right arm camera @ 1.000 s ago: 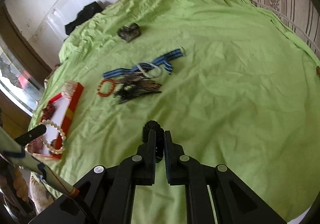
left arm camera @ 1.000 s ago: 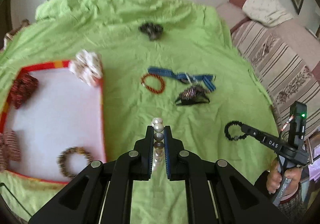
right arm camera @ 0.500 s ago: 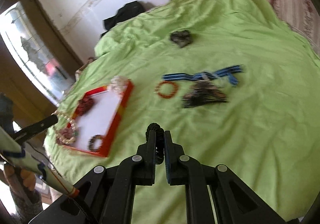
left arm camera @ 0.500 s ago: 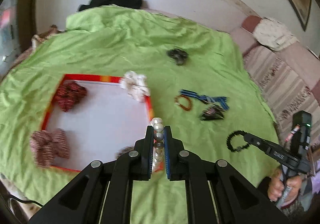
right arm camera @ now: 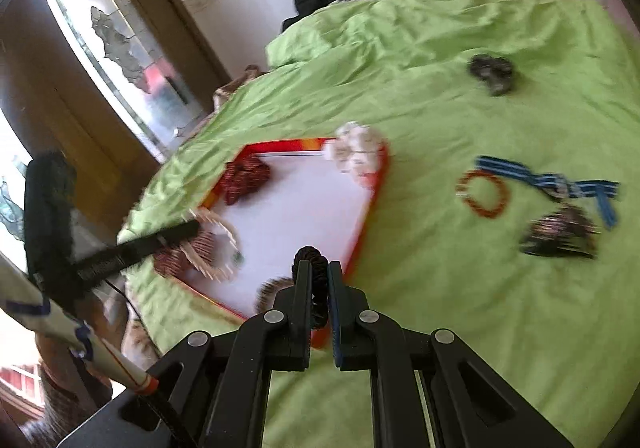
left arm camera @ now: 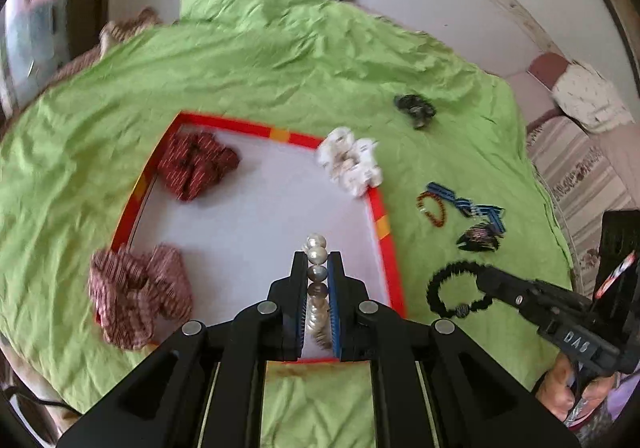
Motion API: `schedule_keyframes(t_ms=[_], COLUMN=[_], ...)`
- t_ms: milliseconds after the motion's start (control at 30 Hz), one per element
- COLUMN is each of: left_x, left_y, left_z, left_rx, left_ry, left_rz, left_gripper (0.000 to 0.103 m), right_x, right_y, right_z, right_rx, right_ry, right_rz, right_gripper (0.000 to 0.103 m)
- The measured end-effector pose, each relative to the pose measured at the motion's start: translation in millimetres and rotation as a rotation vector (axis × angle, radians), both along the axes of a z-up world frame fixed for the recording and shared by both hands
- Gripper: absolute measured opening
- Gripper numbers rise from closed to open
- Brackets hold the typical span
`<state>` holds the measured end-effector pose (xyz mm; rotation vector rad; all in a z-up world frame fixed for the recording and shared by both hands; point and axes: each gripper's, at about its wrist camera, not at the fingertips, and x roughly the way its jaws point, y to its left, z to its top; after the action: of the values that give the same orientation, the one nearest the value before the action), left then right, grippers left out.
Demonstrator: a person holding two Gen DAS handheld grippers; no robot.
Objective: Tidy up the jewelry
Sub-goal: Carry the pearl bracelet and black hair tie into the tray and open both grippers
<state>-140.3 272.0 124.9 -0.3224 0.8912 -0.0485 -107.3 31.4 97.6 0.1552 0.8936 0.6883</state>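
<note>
A red-rimmed white tray lies on a green bedsheet. Inside it already sit two dark red scrunchies, with a white scrunchie on its far corner. The left gripper, clamped on a pearl bracelet, hangs over the tray's near edge. The right gripper, clamped on a black bracelet, is just right of the tray's near corner. Right of the tray, on the sheet, an orange bead bracelet, blue striped ribbon, dark hair claw and a dark scrunchie beyond them appear still unsorted.

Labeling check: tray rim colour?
Red with orange patches, on the tray; clearest in left wrist view.
</note>
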Motion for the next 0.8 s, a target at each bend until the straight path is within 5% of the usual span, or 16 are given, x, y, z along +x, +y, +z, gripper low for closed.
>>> schedule_keyframes(t_ms=[100, 300, 800], left_x=[-4.0, -7.5, -8.9], left_y=[19.0, 40.4, 51.8], left_z=[-18.0, -42.5, -73.9], left_rx=[-0.024, 0.005, -0.003], left_ry=[0.037, 0.083, 0.058], left_rz=[0.051, 0.102, 0.107], left_gripper=[0.009, 0.009, 0.009], right_x=[11.2, 23.9, 76.4], right_y=[28.1, 76.4, 134.9], right_z=[-11.6, -36.1, -46.3], right_rx=[0.046, -0.028, -0.099], right_ry=[0.068, 0.091, 0.096], right_rz=[0.045, 0.088, 0.087], right_gripper=[0.008, 0.008, 0.008])
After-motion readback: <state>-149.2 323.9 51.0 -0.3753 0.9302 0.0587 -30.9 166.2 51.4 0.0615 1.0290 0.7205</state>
